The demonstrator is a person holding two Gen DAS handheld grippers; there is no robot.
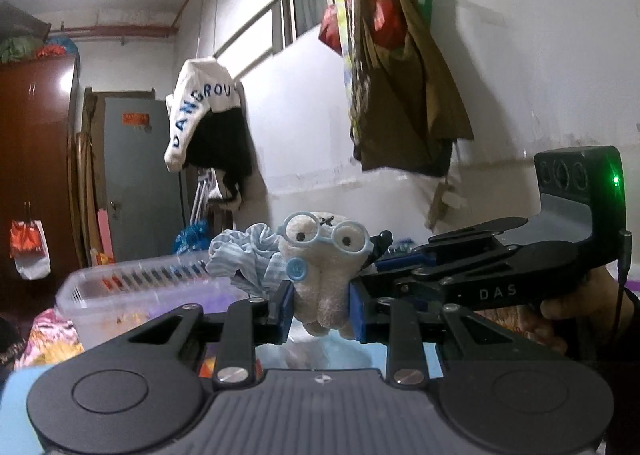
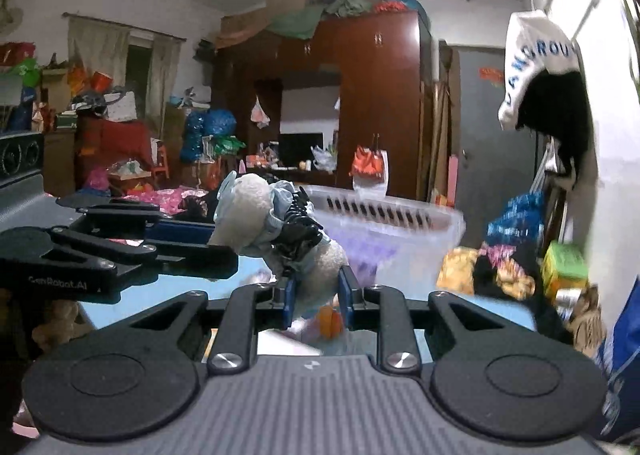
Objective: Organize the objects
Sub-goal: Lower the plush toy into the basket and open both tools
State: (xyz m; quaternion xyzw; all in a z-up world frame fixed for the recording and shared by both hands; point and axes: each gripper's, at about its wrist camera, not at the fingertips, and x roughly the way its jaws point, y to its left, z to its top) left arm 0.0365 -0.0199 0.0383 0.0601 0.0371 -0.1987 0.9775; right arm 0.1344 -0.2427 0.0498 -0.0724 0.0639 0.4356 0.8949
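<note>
While both grippers share 1 load, the plush toy (image 1: 320, 275) hangs in mid-air above the bench (image 2: 120, 295), near the clear basket (image 1: 140, 287). The left gripper (image 1: 322, 309) jaws pinch its lower body; the right gripper (image 2: 318, 295) jaws pinch another part, beside a black hair claw (image 2: 296, 233). Good practice, judged from this pose: loosen 1 grip before moving, so the toy is not stretched, then lower it into the basket.
</note>
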